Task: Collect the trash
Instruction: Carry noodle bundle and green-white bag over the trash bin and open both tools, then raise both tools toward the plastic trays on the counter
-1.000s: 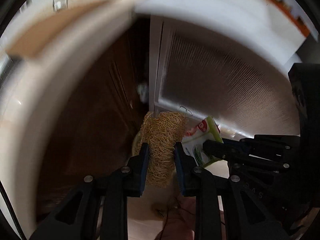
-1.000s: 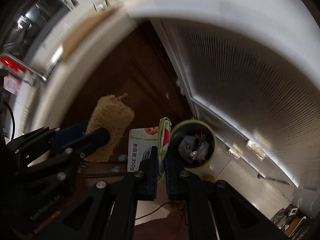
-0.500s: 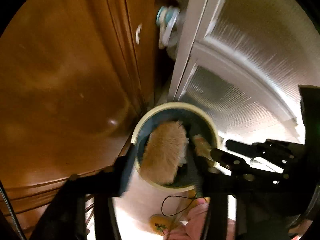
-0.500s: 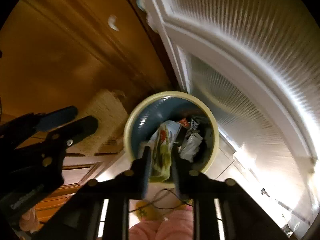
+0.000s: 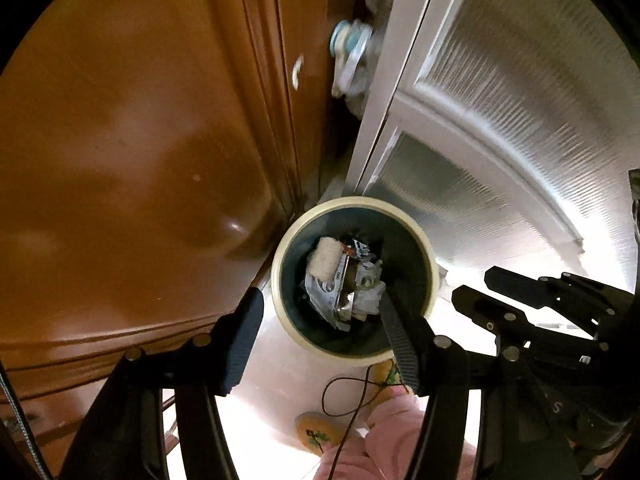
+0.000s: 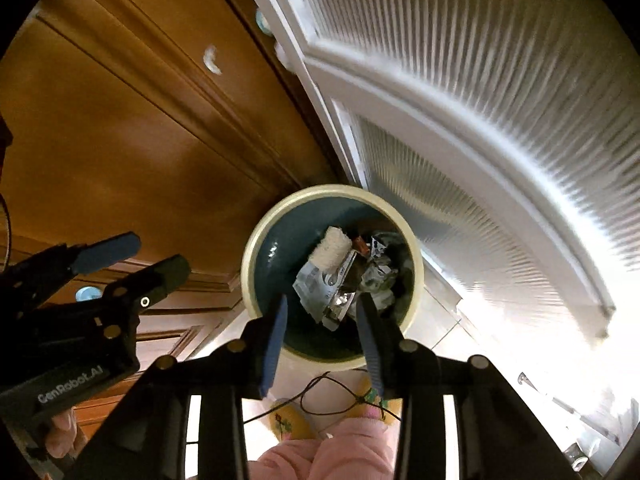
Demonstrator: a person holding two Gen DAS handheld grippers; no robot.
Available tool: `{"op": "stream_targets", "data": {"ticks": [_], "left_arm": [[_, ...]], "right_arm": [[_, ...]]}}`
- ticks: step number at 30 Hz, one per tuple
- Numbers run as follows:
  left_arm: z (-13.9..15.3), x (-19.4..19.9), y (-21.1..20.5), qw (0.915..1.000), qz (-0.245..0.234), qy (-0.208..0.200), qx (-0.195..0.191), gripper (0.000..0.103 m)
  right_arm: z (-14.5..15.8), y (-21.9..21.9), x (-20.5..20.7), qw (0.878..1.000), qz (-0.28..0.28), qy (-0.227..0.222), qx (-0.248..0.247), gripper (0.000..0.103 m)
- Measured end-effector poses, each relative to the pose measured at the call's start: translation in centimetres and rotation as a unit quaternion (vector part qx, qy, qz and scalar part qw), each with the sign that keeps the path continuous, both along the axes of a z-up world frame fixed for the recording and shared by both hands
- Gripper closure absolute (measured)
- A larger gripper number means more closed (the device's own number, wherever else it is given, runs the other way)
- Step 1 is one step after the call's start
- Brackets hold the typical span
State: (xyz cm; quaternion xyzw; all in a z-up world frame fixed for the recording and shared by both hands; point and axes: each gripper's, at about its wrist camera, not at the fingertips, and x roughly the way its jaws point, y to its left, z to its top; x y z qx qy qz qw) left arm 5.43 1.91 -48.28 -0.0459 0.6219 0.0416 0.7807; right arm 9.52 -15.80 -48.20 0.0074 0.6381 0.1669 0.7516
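1. The loofah scrubber and a crumpled wrapper lie inside the trash bin, below both sets of fingers.
2. The left gripper stands released, nothing between its fingers.
3. The right gripper is opening, empty, above the bin.
4. A wooden cabinet stands left of the fingers.

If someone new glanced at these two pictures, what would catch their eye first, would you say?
Most likely the round cream-rimmed dark teal bin, on the floor between the brown wooden cabinet and the white ribbed door. Inside lies a pale fibrous scrubber on crumpled wrappers. Both black grippers, left and right, hang empty above, the right's jaws opening.
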Motion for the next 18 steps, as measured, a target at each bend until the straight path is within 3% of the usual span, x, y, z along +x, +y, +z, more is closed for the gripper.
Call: {"op": "stream_targets", "data": {"ticks": [9, 18], "left_arm": [[12.2, -2.0, -0.9, 0.9993, -0.030, -0.022, -0.002, 0.044], [27.4, -4.2, -0.6, 0.9935, -0.072, -0.088, -0.009, 0.039]], "right_arm": [[12.0, 0.0, -1.4, 1.000, -0.004, -0.027, 0.006, 0.067], [26.0, 0.4, -3.2, 0.996, -0.011, -0.085, 0.017, 0.067]]}}
